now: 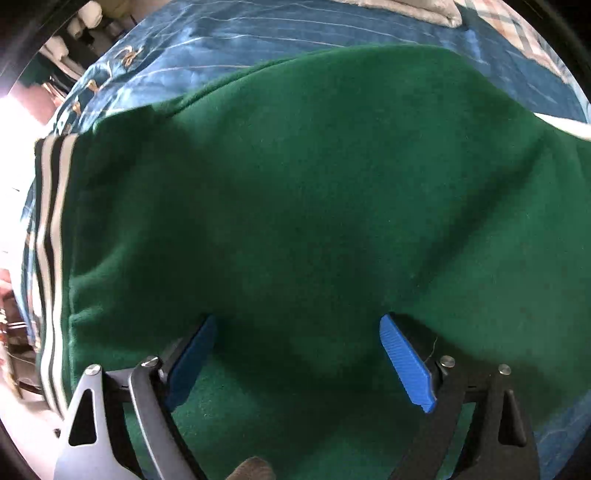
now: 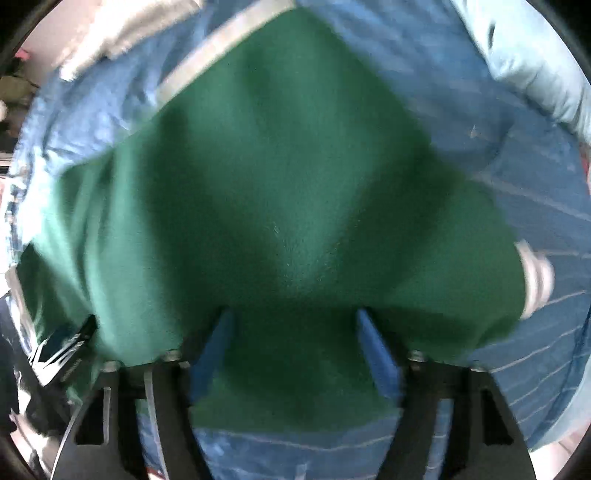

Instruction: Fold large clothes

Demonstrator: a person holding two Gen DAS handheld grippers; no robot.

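Note:
A large green fleece garment [image 1: 314, 192] lies spread on a blue bedsheet [image 1: 229, 33]. Its black-and-white striped hem [image 1: 50, 236] runs down the left of the left wrist view. My left gripper [image 1: 297, 325] is open, its blue pads [image 1: 404, 363] wide apart just above the green fabric. In the right wrist view the same garment [image 2: 280, 177] fills the middle, with a white trim edge [image 2: 218, 44] at the top and a white cuff [image 2: 535, 277] at the right. My right gripper [image 2: 293, 317] is open over the garment's near edge; the view is motion-blurred.
The blue striped bedsheet [image 2: 517, 369] surrounds the garment. A white pillow or blanket [image 1: 413, 11] and a plaid cloth [image 1: 517, 33] lie at the far side. A light blue pillow [image 2: 532, 66] lies at the right. Room clutter [image 1: 70, 48] shows beyond the bed's left edge.

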